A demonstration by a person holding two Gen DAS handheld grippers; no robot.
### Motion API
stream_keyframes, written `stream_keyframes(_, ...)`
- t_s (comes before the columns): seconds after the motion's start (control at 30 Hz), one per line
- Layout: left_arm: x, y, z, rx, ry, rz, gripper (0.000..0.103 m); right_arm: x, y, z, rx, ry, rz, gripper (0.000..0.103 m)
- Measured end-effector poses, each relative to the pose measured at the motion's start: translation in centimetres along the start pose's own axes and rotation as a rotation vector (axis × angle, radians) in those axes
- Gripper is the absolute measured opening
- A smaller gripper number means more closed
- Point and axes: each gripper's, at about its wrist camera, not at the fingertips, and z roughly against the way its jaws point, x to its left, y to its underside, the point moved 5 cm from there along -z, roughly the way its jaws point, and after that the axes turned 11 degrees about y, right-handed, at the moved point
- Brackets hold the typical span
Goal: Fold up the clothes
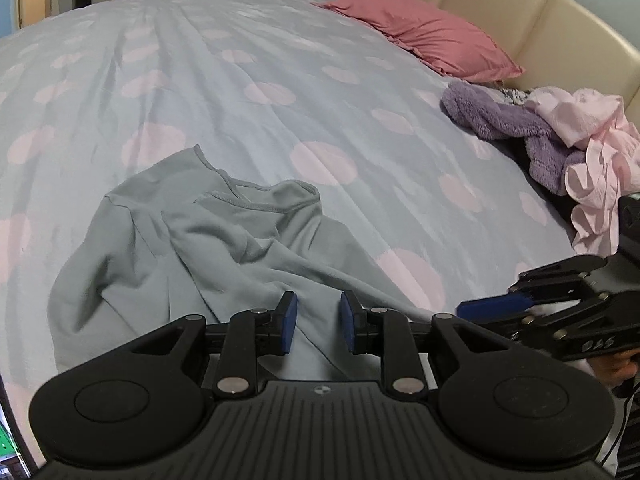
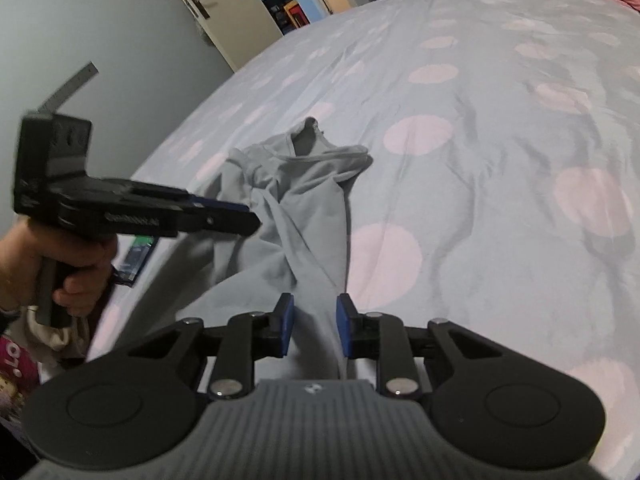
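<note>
A pale grey shirt (image 1: 180, 248) lies crumpled on the bed, collar towards the far side. My left gripper (image 1: 318, 320) hovers over its near hem, jaws a little apart, with cloth showing in the gap and no pinch visible. The right gripper (image 1: 476, 308) comes in from the right, at the shirt's near right corner. In the right wrist view the shirt (image 2: 304, 184) runs as a ridge between the right gripper (image 2: 315, 324) pads, which stand narrowly open. The left gripper (image 2: 248, 220), held by a hand (image 2: 72, 264), is over the shirt's left edge.
The bed has a blue sheet with pink dots (image 1: 280, 60). A pink pillow (image 1: 420, 36), a purple towel (image 1: 500, 116) and pink clothes (image 1: 600, 152) lie along the cream headboard (image 1: 520, 12). A door (image 2: 224, 8) stands beyond the bed's far side.
</note>
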Motion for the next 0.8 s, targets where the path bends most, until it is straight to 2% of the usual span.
stream_keyframes(0.03, 0.1, 0.0, 0.1, -0.009, -0.003, 0.005, 0.021, 0.3, 0.0, -0.4, 0.008, 0.027, 0.031, 0.006)
stream_keyframes(0.07, 0.1, -0.1, 0.2, -0.017, -0.005, 0.010, 0.021, 0.4, 0.1, -0.6, 0.009, 0.063, 0.056, 0.003)
stream_keyframes(0.2, 0.0, 0.0, 0.7, -0.028, -0.003, -0.001, 0.021, 0.1, -0.3, 0.7, -0.027, 0.100, 0.029, 0.003)
stream_keyframes(0.4, 0.2, -0.3, 1.1, -0.065, -0.009, 0.004, 0.021, -2.6, -1.6, 5.8, -0.117, 0.159, -0.050, 0.002)
stream_keyframes(0.57, -0.5, -1.2, 1.5, -0.117, -0.009, 0.006, 0.022, -7.0, -1.9, 10.0, -0.157, 0.254, -0.129, 0.002)
stream_keyframes(0.67, -1.1, -1.5, 1.4, -0.136, 0.009, 0.007, 0.028, -10.1, -1.7, 12.6, -0.182, 0.308, -0.170, 0.002)
stream_keyframes(0.8, -1.9, -1.5, 0.2, -0.122, 0.013, -0.001, 0.028, -14.1, -1.1, 15.5, -0.214, 0.383, -0.239, 0.002)
